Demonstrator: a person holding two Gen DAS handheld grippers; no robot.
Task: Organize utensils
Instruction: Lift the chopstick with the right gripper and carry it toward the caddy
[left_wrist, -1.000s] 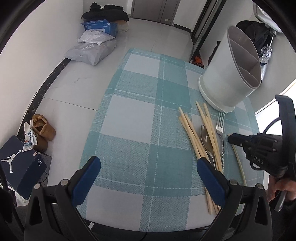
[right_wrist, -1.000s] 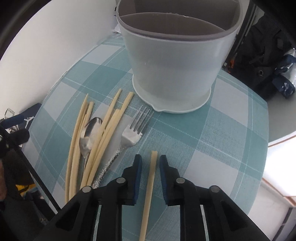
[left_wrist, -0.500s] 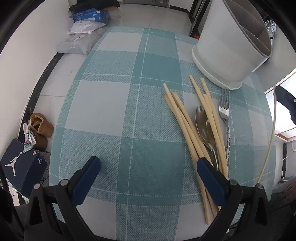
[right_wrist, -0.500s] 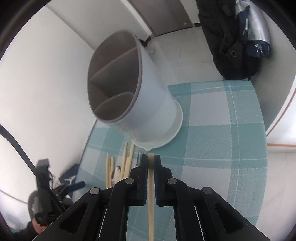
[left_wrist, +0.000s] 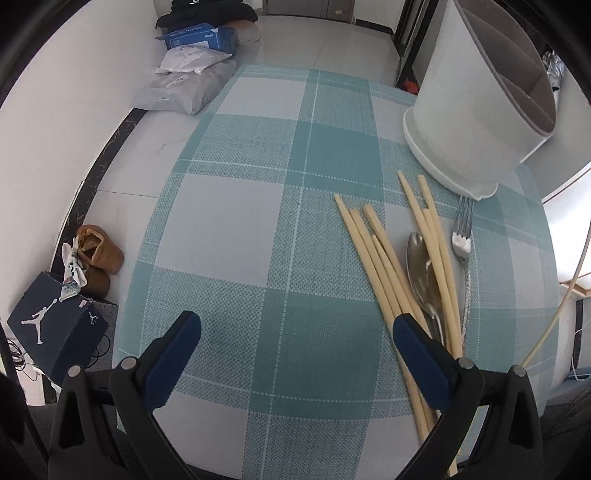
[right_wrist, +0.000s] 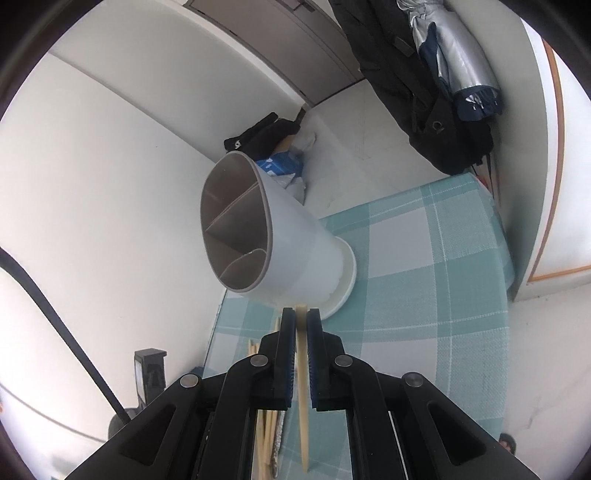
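Note:
A white divided utensil holder (left_wrist: 476, 96) stands at the table's far right; it also shows in the right wrist view (right_wrist: 266, 236). Several pale chopsticks (left_wrist: 391, 266), a spoon (left_wrist: 421, 266) and a fork (left_wrist: 461, 243) lie in front of it on the teal checked cloth (left_wrist: 280, 229). My left gripper (left_wrist: 295, 350) is open and empty, low over the near cloth, left of the utensils. My right gripper (right_wrist: 301, 325) is shut on one chopstick (right_wrist: 303, 398), held in the air near the holder's open top. That chopstick also shows at the right edge of the left wrist view (left_wrist: 554, 317).
On the floor to the left are a blue shoe box (left_wrist: 55, 328), brown shoes (left_wrist: 98, 254) and grey bags (left_wrist: 184, 85). A dark jacket and umbrella (right_wrist: 443, 85) hang on the wall behind the table. The table's right edge is near a wall.
My right gripper has closed on the lone chopstick and lifted it off the cloth, tilting up toward the holder's opening. My left gripper has shifted slightly over the cloth, still open.

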